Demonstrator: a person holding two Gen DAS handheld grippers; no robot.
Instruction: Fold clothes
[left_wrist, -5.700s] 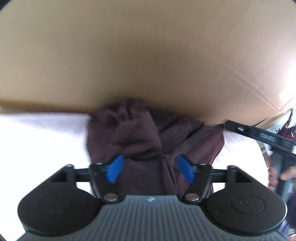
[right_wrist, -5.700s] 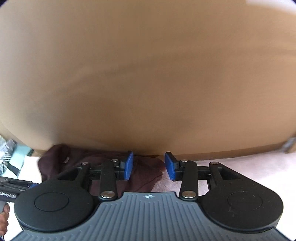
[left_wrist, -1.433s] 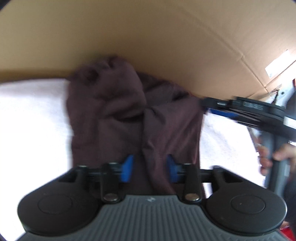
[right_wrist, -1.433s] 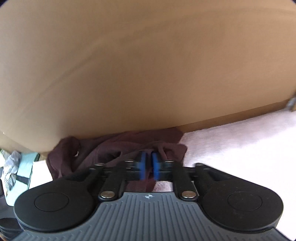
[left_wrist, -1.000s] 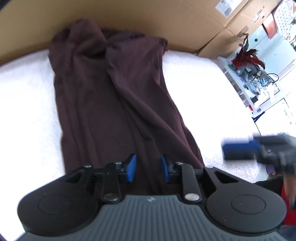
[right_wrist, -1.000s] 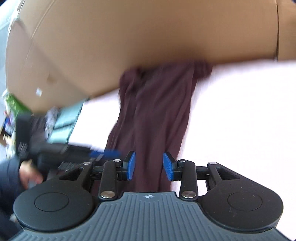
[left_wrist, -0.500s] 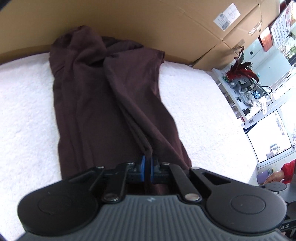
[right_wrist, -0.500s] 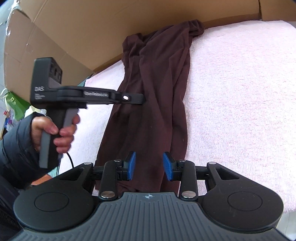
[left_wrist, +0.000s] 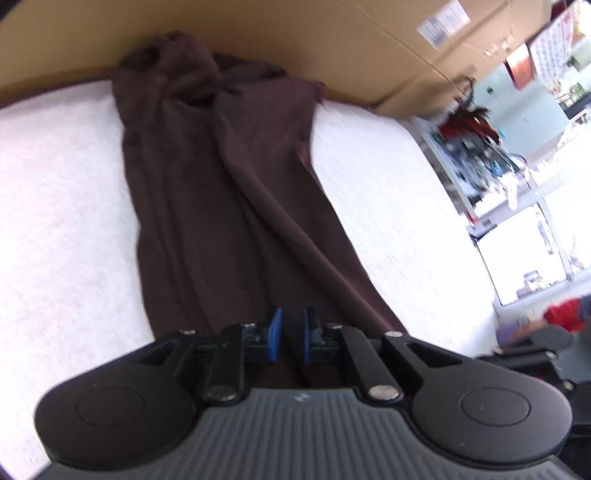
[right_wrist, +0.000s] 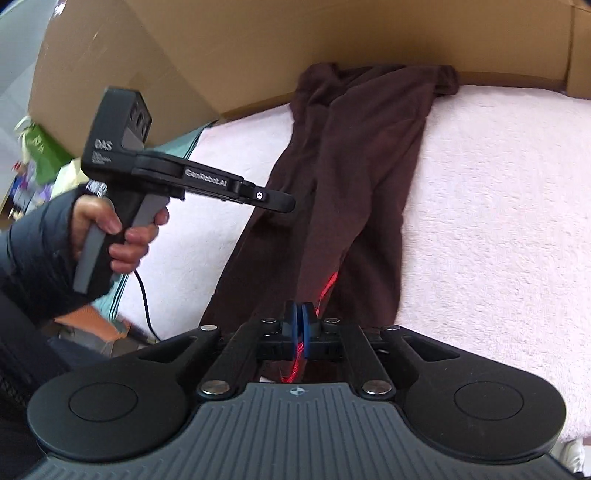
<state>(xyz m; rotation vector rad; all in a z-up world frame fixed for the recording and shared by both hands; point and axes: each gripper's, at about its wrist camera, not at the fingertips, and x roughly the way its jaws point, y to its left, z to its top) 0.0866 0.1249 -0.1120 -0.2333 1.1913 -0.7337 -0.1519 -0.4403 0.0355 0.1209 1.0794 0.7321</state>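
Garment: dark maroon garment runs from upper centre to lower centre of both frames, on the white towel, far end against the cardboard box.
Left gripper: blue pads narrowly apart, cloth between them; grip not certain.
Right gripper: pads pinched together on the garment's near edge.
Left hand: left of the right-wrist frame, holding the handle.

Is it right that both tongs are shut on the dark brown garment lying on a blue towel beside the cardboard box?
Not quite: the towel is pale pink-white, as the right wrist view shows. The rest holds: the right tongs and left tongs are shut on the dark brown garment, beside the cardboard box.
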